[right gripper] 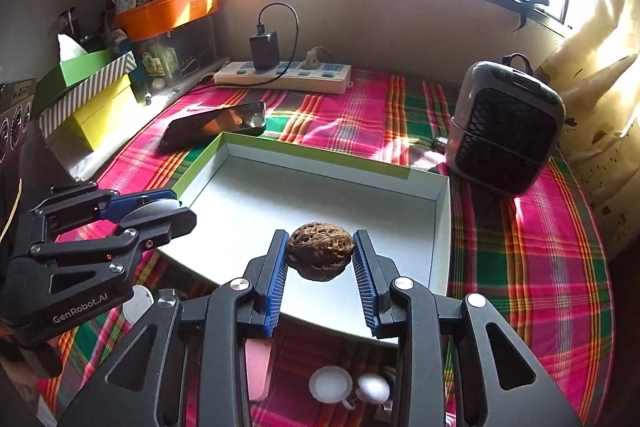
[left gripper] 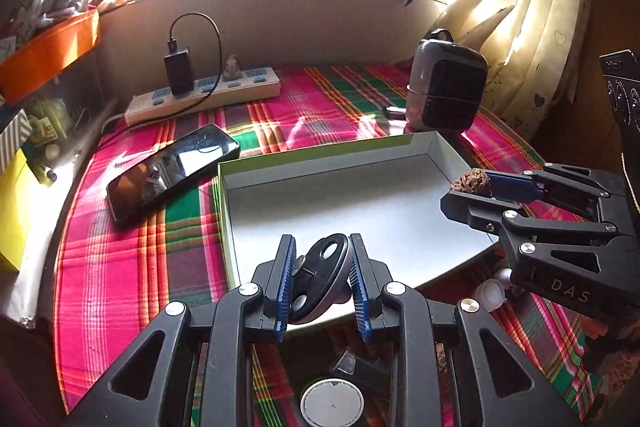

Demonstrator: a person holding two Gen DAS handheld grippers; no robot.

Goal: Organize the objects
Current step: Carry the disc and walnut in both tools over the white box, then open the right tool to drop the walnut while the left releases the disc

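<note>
My left gripper is shut on a round black disc with holes and holds it over the near edge of an open white box lid with a green rim. My right gripper is shut on a brown walnut above the same box. In the left wrist view the right gripper with the walnut hangs over the box's right edge. In the right wrist view the left gripper is at the box's left side. The box interior holds nothing.
A black phone lies left of the box on the plaid cloth. A power strip with charger sits at the back. A grey speaker-like device stands at the back right. Small white round items lie below the grippers. Boxes stack at left.
</note>
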